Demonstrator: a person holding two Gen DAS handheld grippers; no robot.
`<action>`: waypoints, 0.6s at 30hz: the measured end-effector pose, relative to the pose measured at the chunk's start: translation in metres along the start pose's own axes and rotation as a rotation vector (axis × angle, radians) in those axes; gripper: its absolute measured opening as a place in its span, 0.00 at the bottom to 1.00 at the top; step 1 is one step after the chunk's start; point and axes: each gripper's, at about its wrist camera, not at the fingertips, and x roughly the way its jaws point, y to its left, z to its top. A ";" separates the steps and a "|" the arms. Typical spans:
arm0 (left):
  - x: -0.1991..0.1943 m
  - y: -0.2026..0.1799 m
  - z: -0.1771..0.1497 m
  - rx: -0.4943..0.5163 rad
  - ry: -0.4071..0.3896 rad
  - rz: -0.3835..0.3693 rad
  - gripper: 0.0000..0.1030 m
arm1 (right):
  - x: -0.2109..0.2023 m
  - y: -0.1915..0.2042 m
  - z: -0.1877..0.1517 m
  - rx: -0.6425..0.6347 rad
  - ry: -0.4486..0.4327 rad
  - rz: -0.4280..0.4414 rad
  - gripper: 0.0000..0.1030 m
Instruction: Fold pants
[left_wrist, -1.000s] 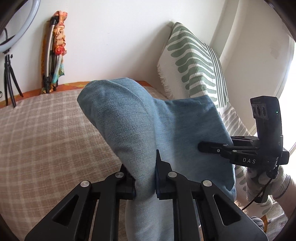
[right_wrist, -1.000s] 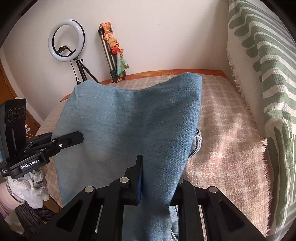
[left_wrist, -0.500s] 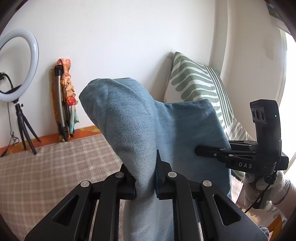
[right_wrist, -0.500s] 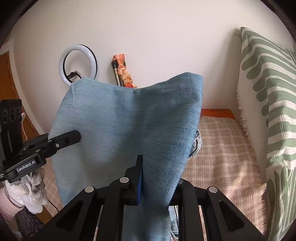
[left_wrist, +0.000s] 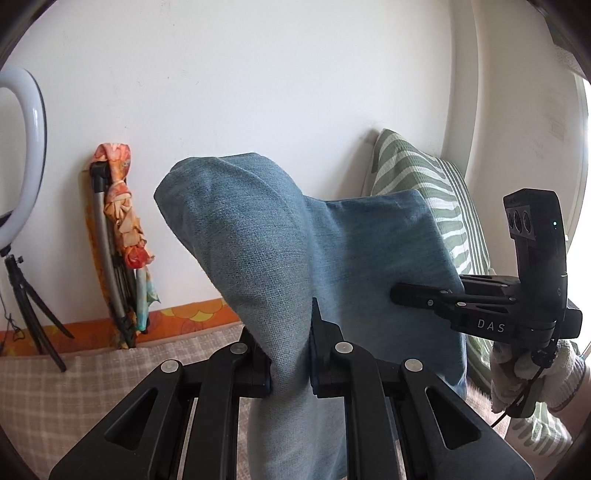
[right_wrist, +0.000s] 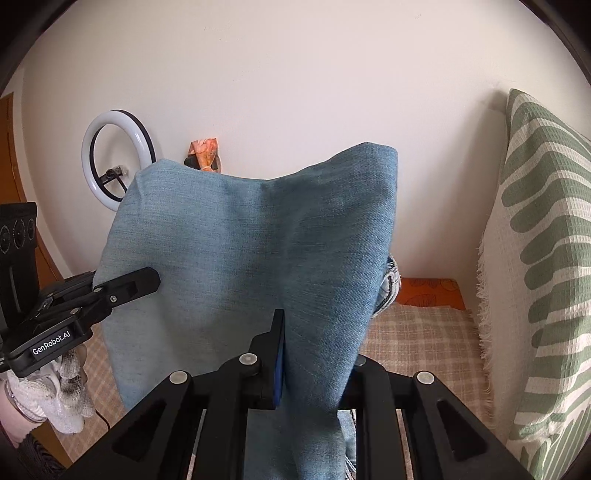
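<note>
Denim jeans (left_wrist: 332, 258) hang clenched between left tool (left_wrist: 290, 363) and right tool (right_wrist: 314, 365), raised above the bed (right_wrist: 424, 343), fabric trailing below both.

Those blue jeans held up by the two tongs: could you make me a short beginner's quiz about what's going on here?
1. True or false: both the left tongs and the right tongs are clamped on the blue jeans.
2. What stands against the wall beside the folded tripod?
A. a ring light
B. a floor fan
C. a mirror
3. Fill in: the green and white striped ______ leans upright at the right-hand end of the checked bed cover.

Key: 1 true. 2 A, the ring light. 3 pillow.
</note>
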 end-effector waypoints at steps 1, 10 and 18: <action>0.009 0.004 0.002 -0.004 0.002 0.001 0.12 | 0.010 -0.004 0.006 -0.006 0.005 -0.002 0.14; 0.102 0.045 -0.001 -0.041 0.075 0.034 0.12 | 0.115 -0.038 0.020 -0.020 0.080 -0.011 0.14; 0.159 0.069 -0.024 -0.060 0.146 0.078 0.12 | 0.198 -0.057 0.012 -0.017 0.159 -0.036 0.14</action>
